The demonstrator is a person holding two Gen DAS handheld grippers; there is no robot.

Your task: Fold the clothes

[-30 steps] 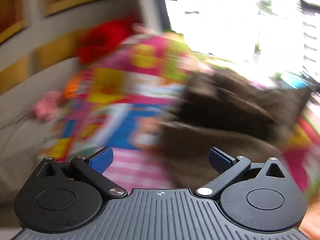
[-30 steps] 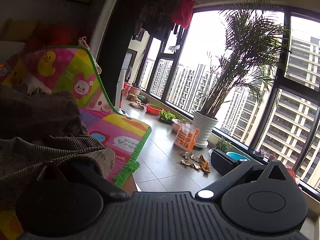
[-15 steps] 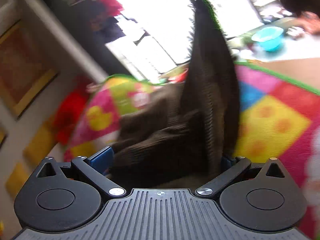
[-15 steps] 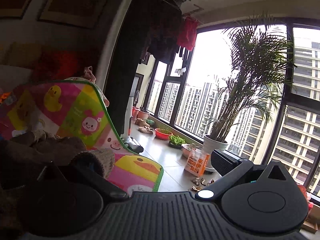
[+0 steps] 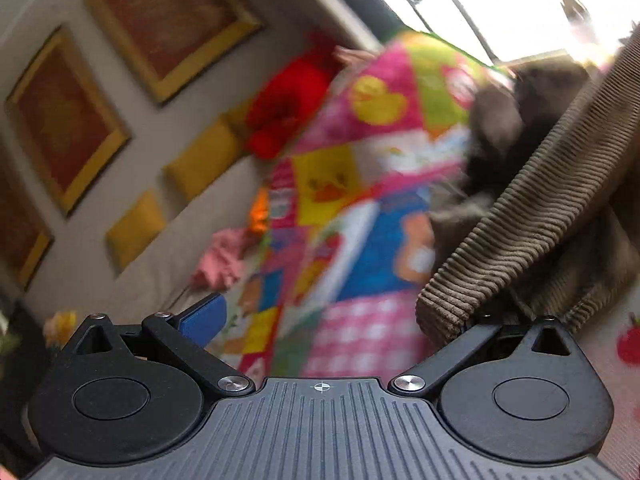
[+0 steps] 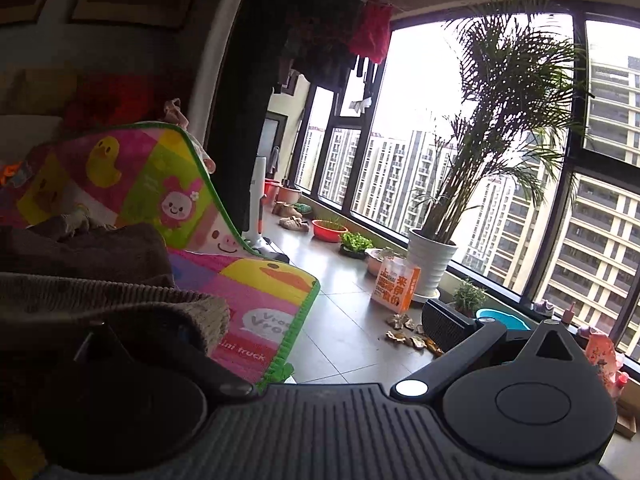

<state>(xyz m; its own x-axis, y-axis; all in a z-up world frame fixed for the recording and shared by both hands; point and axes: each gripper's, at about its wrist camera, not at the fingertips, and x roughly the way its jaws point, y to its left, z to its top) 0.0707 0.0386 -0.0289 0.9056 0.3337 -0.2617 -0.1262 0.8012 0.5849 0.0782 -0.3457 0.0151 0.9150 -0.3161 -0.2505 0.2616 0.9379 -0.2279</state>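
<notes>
draping over the right finger of the left gripper [image 5: 320, 316], the brown corduroy garment [image 5: 532, 220] hangs above the play mat [image 5: 352, 184], likely lifted to spread it for folding. both sets of jaws stand wide apart. the same cloth covers the right gripper [image 6: 316, 320]'s left finger.

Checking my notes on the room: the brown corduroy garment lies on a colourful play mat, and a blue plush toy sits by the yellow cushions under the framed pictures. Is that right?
Not quite. The plush toy is red, not blue; the left wrist view shows it beside the yellow cushions under the framed pictures. The rest holds: the brown corduroy garment lies on the colourful play mat.
</notes>
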